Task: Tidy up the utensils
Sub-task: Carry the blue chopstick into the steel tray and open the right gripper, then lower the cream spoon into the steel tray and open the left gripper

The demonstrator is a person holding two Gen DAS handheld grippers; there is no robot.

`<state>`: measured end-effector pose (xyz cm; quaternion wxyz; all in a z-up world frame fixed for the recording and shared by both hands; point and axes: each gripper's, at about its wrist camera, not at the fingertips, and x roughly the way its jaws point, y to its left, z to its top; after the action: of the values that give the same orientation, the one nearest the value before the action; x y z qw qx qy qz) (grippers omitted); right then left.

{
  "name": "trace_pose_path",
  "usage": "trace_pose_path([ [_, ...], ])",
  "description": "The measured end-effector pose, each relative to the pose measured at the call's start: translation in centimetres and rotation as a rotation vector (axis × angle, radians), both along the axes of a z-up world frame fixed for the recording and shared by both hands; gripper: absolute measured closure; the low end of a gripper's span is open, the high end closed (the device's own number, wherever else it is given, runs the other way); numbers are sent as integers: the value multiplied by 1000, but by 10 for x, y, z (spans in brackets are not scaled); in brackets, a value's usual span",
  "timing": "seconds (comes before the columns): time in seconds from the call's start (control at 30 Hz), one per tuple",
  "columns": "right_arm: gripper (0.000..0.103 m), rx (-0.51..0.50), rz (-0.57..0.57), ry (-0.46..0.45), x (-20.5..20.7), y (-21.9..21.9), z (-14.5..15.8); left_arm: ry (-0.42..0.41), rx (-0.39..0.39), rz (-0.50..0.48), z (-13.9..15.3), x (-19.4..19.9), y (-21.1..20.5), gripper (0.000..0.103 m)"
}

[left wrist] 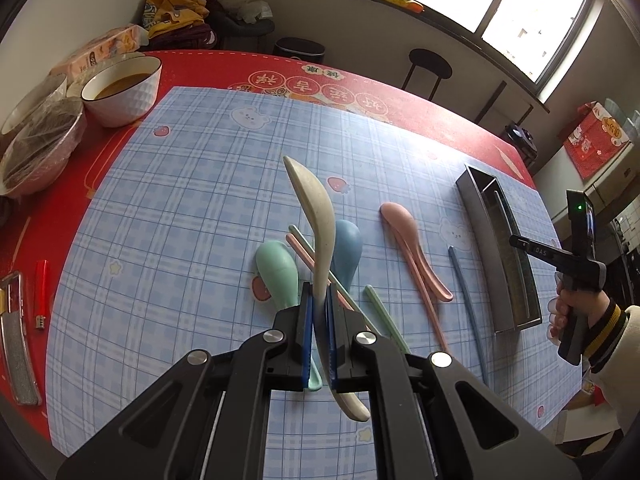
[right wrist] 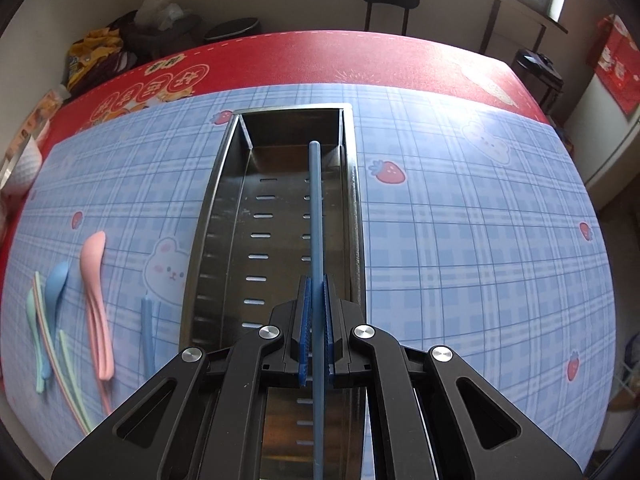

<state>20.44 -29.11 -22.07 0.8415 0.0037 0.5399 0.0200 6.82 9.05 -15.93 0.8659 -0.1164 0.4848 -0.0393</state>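
Holding, left: my left gripper [left wrist: 319, 312] is pinched on the beige spoon [left wrist: 316, 216], pads tight against its handle; the bowl end points up and away, the handle tip hangs below the jaws.
Holding, right: my right gripper [right wrist: 316, 320] is clamped on a blue chopstick [right wrist: 315, 216], which runs straight ahead between the pads.
Chopstick position: its far tip sits over the inside of the metal tray [right wrist: 218, 208], near the far end wall and along the right-hand side; I cannot tell whether the tip touches the floor of the tray.
Tray: long, narrow, steel, slotted floor, lying on the blue checked mat [right wrist: 460, 240]; apart from the chopstick I see nothing in it from the right wrist view.
Right hand seen from left: the person's hand [left wrist: 568, 312] grips the handle at the right edge, beside the tray [left wrist: 486, 240].
Mat, middle: green spoon [left wrist: 278, 272] and blue spoon [left wrist: 347, 248] lie bowl-down either side of the beige one, with a pink chopstick [left wrist: 294, 246] and a green chopstick [left wrist: 298, 236] running between them.
Mat, right of middle: pink spoon [left wrist: 404, 236] with a second pink chopstick against it, a second green chopstick [left wrist: 384, 316] nearer me, and another blue chopstick [left wrist: 464, 284] just beside the tray.
Table: red cloth [left wrist: 240, 68] under the mat.
Table, far left: white bowl [left wrist: 128, 92] with brownish liquid, wrapped bowls [left wrist: 40, 148] next to it, a red lighter [left wrist: 40, 296] near the edge.
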Motion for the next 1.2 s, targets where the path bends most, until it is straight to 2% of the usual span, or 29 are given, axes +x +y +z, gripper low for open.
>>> trace_pose_path([
  [0.37, 96, 106, -68, -19, -8, -19, 9, 15, 7, -54, 0, 10, -26, 97],
  [0.67, 95, 170, -51, -89, -41, -28, 34, 38, -20, -128, 3, 33, -71, 97],
  [0.8, 95, 171, -45, -93, -55, -31, 35, 59, -44, -185, 0, 53, -110, 97],
  [1.0, 95, 199, -81, -97, -62, -52, 34, 73, -65, -298, -6, 96, -190, 97],
  [1.2, 95, 195, -129, -97, -63, -82, 31, 113, -126, -348, -24, 142, -263, 97],
])
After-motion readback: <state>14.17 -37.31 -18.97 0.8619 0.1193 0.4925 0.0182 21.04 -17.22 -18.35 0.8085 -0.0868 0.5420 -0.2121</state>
